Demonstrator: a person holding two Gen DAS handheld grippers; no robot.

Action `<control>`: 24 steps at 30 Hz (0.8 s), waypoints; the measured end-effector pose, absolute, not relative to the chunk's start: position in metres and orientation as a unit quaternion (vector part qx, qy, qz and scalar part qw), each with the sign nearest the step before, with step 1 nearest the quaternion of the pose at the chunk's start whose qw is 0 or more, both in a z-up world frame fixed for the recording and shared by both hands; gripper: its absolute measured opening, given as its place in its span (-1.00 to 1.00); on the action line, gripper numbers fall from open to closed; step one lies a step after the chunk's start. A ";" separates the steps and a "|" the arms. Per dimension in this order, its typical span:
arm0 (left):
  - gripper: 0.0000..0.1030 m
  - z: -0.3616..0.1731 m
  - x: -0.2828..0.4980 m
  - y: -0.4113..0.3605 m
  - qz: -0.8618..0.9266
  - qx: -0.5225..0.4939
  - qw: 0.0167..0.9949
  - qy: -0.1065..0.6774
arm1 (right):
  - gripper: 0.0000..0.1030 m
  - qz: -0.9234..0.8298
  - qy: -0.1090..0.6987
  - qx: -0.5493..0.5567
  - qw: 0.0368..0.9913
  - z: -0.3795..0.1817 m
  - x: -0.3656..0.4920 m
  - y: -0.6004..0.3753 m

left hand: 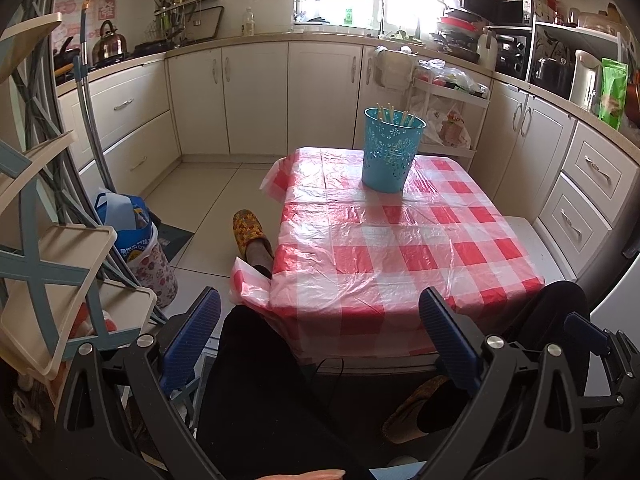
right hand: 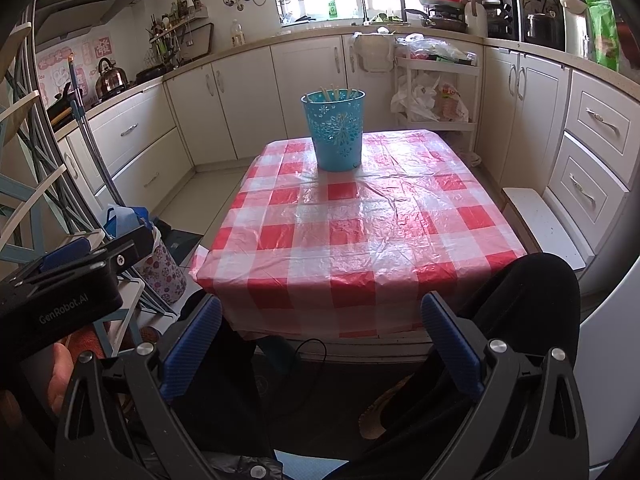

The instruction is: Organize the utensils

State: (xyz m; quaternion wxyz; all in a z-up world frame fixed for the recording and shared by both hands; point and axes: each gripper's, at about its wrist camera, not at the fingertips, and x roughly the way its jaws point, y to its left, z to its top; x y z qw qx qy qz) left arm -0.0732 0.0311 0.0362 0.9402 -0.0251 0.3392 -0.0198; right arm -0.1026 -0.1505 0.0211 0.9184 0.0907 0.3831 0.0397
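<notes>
Standing upright on checked tablecloth (right hand: 360, 216): turquoise bucket (right hand: 338, 132) holding chopsticks (right hand: 335, 93).

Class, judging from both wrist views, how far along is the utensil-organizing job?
Done: chopsticks stand in the blue bin. In hand: nothing; left gripper and right gripper are open and empty. Left: no loose utensils show on the tablecloth, so apparently nothing.

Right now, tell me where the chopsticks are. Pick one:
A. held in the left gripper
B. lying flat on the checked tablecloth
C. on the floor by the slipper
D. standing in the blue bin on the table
D: the chopsticks poke up out of the blue bin, and both the left gripper and right gripper are open and hold nothing.
</notes>
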 end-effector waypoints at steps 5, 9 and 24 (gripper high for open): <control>0.85 0.035 -0.073 0.031 -0.020 -0.025 0.940 0.340 | 0.86 0.040 0.383 0.089 0.919 0.021 -0.103 -0.151; 0.85 0.034 -0.073 0.031 -0.020 -0.025 0.940 0.341 | 0.86 0.040 0.384 0.090 0.918 0.020 -0.102 -0.151; 0.85 0.034 -0.073 0.031 -0.021 -0.025 0.939 0.341 | 0.86 0.040 0.386 0.088 0.918 0.019 -0.102 -0.149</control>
